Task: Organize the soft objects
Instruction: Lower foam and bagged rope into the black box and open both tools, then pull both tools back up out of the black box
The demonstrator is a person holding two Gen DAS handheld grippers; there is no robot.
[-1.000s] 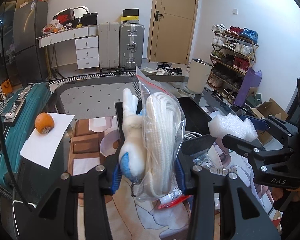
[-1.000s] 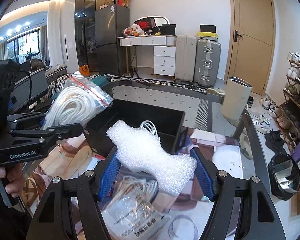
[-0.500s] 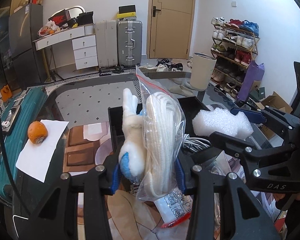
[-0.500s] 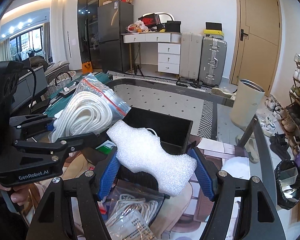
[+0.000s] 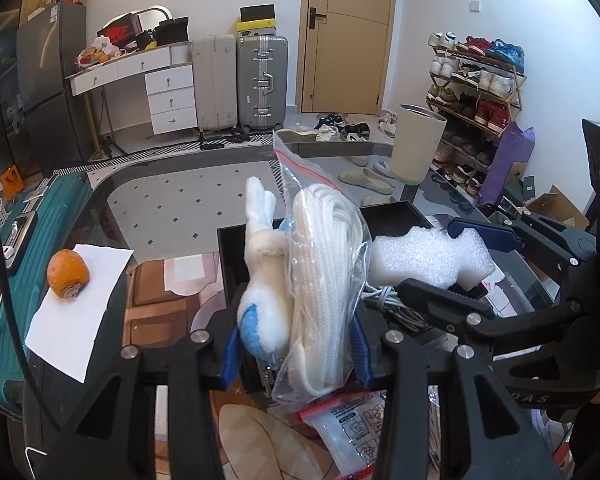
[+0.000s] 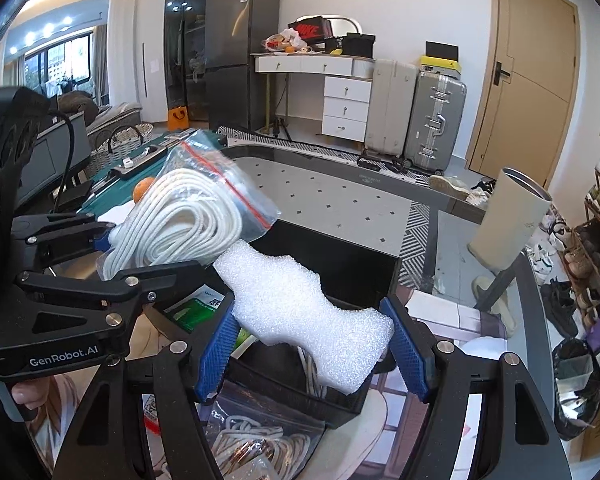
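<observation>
My left gripper (image 5: 296, 344) is shut on a clear zip bag of white rope (image 5: 328, 280) together with a white and blue plush toy (image 5: 262, 300). It holds both over the near edge of a black bin (image 5: 392, 216). My right gripper (image 6: 312, 344) is shut on a white foam piece (image 6: 300, 312) and holds it over the same black bin (image 6: 352, 268). The foam piece (image 5: 432, 260) and the right gripper (image 5: 452, 264) show at the right in the left wrist view. The rope bag (image 6: 188, 220) and the left gripper show at the left in the right wrist view.
White cables (image 5: 392, 304) lie inside the bin. More zip bags (image 6: 256, 440) lie on the table (image 5: 172, 200) in front of it. An orange (image 5: 68, 274) sits on white paper at the left. A teal suitcase (image 5: 28, 232) stands beside the table.
Both grippers have moved forward toward the black bin. They now hold their objects over it. Both grips are unchanged.
</observation>
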